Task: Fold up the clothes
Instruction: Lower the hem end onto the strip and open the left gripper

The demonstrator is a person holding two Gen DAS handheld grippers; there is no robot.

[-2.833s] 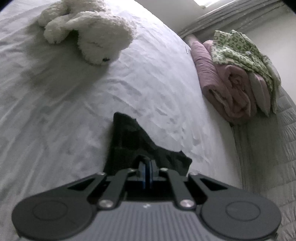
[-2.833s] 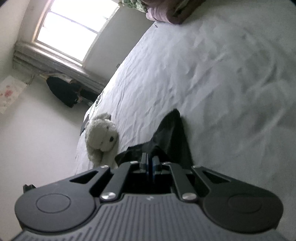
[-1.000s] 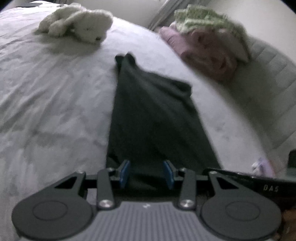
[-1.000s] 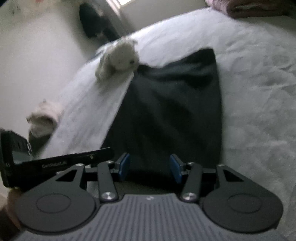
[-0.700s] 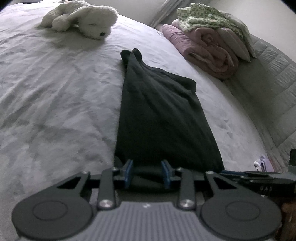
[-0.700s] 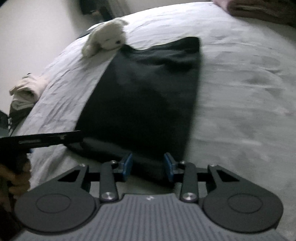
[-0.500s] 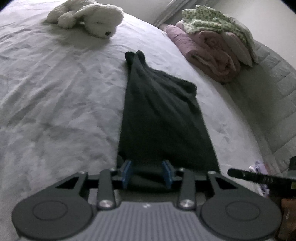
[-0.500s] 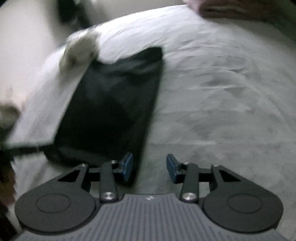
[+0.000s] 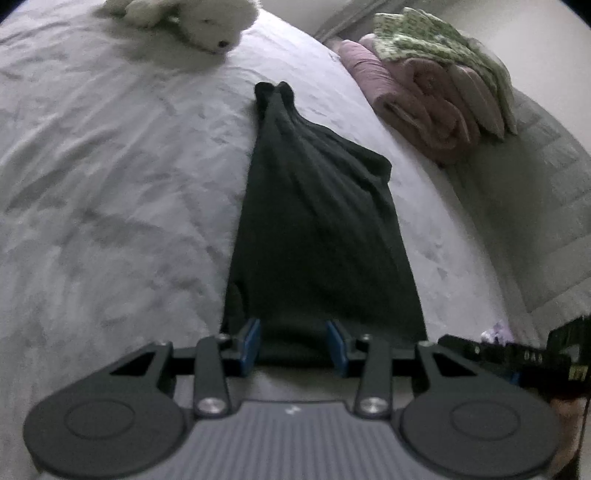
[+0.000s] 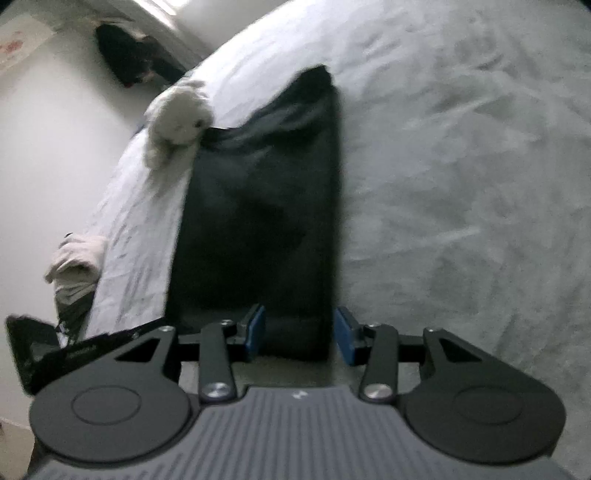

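Scanning leftward of the garment (image 9: 317, 229), we note a plush toy (image 9: 207, 22) beyond its far tip. We find the garment flat on the bed (image 9: 110, 166), long axis running straight away from both tongs. Our left gripper (image 9: 293, 345) stands released at the near hem's left part; our right gripper (image 10: 299, 336) stands released at the hem's right corner. We judge both equally near. Rightward of the garment lie rolled blankets (image 9: 424, 99). One lengthwise fold seems present; stage unsettled.

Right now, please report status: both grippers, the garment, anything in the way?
Left gripper open, right gripper open, both at near hem. Black garment flat on bed, unfolded. White plush toy beyond far end, apart.
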